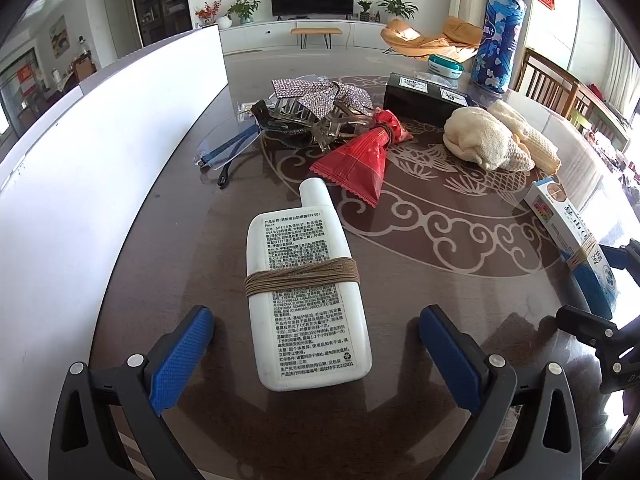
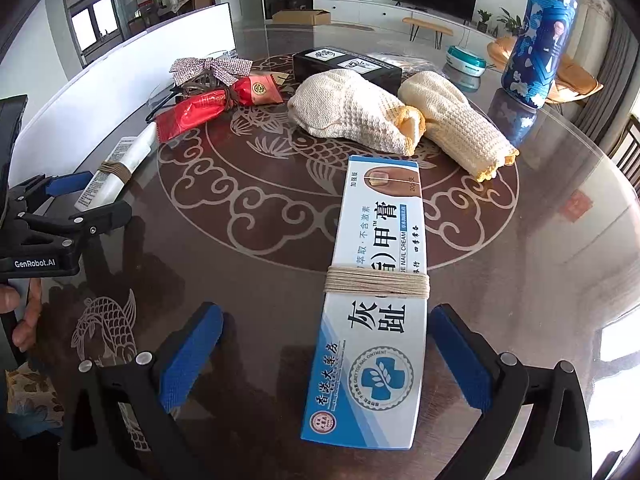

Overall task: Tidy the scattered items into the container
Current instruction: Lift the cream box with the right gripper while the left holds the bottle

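Note:
A white sunscreen bottle (image 1: pixel 306 292) wrapped in brown twine lies flat on the table between the fingers of my open left gripper (image 1: pixel 316 344), apart from both pads. It also shows in the right wrist view (image 2: pixel 116 172). A blue-and-white nail cream box (image 2: pixel 372 304) wrapped in pale twine lies between the fingers of my open right gripper (image 2: pixel 326 344), close to the right pad. The box also shows at the right of the left wrist view (image 1: pixel 572 240). The white container (image 1: pixel 100 168) stands along the table's left side.
On the round patterned table (image 2: pixel 240 216) lie a red packet (image 1: pixel 360 160), clear glasses (image 1: pixel 228 148), sparkly hair clips (image 1: pixel 316 100), a black box (image 1: pixel 424 100), two cream knitted cloths (image 2: pixel 356 112), a teal case (image 2: pixel 466 60) and an upright blue bottle (image 2: pixel 538 40).

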The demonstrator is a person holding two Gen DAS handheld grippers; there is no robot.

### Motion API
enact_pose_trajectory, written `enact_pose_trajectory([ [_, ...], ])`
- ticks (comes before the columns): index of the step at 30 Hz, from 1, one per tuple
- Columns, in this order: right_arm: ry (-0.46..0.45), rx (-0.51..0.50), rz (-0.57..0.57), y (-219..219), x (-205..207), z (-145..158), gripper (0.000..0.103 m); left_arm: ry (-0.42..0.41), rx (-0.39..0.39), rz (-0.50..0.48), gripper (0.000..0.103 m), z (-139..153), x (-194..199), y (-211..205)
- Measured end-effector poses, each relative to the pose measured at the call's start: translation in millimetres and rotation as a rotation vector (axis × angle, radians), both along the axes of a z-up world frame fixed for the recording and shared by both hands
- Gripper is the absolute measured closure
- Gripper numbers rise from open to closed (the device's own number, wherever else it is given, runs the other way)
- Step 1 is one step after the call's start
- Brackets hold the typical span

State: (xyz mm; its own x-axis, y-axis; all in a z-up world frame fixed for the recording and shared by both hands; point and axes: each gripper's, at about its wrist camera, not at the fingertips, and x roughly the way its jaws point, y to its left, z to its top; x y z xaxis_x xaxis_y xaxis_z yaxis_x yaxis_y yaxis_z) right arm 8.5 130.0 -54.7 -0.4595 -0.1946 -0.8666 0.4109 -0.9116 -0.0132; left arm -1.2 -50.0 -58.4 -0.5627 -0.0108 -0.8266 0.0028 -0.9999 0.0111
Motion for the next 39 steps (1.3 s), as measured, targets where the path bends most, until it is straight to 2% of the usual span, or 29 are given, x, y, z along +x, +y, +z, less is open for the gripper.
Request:
enact_pose_trajectory([
  [39, 0.012, -0.006, 0.0, -0.1, 1.6, -0.4, 0.0, 0.002, 0.001, -0.006, 0.0, -1.2, 0.5, 0.3],
])
